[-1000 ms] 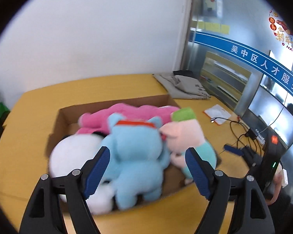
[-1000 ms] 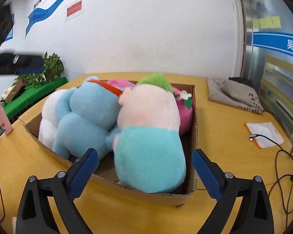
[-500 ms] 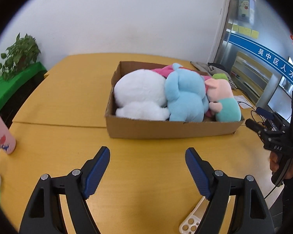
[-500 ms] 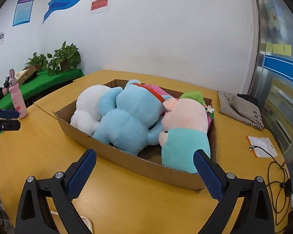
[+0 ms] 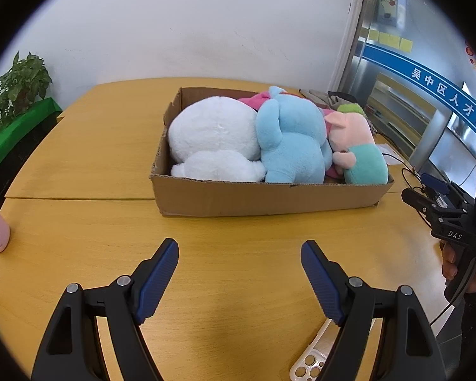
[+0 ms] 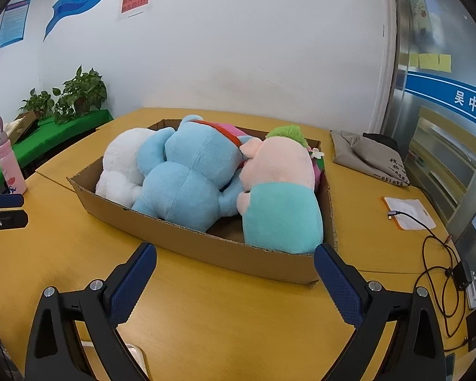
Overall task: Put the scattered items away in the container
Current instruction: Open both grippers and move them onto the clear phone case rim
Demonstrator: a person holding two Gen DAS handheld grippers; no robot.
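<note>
The cardboard box [image 5: 269,198] sits on the yellow table [image 5: 79,222], well ahead of both tongs, its long axis running left to right in the left wrist view and slanting away to the upper left in the right wrist view. It looks light but stiff enough to slide by a wall; the rim is ragged at the corners, so a pinch there would likely bend it.

Inside, packed side by side along that axis, lie four soft toys. The white toy [image 5: 212,139] fills the left end, round and bulky (too wide for one pinch, I would judge; a limb or a fold of plush is the place to take it). The blue toy [image 6: 187,177] lies beside it, touching it, its rump toward the near wall and its head toward the far one. The pig toy [image 6: 279,190], in a teal shirt with a green tuft, lies at the right end, its head toward the far wall and its shirt end against the near one. A pink toy [image 5: 254,98] shows only as a strip behind the others. All should be light, squashy, unbreakable and not slippery.

The left tongs [image 5: 239,273] stand wide open over bare table, holding nothing; the right tongs [image 6: 234,273] likewise gape empty, just short of the box's near wall. A phone case [image 5: 311,362] lies at the table's near edge.
</note>
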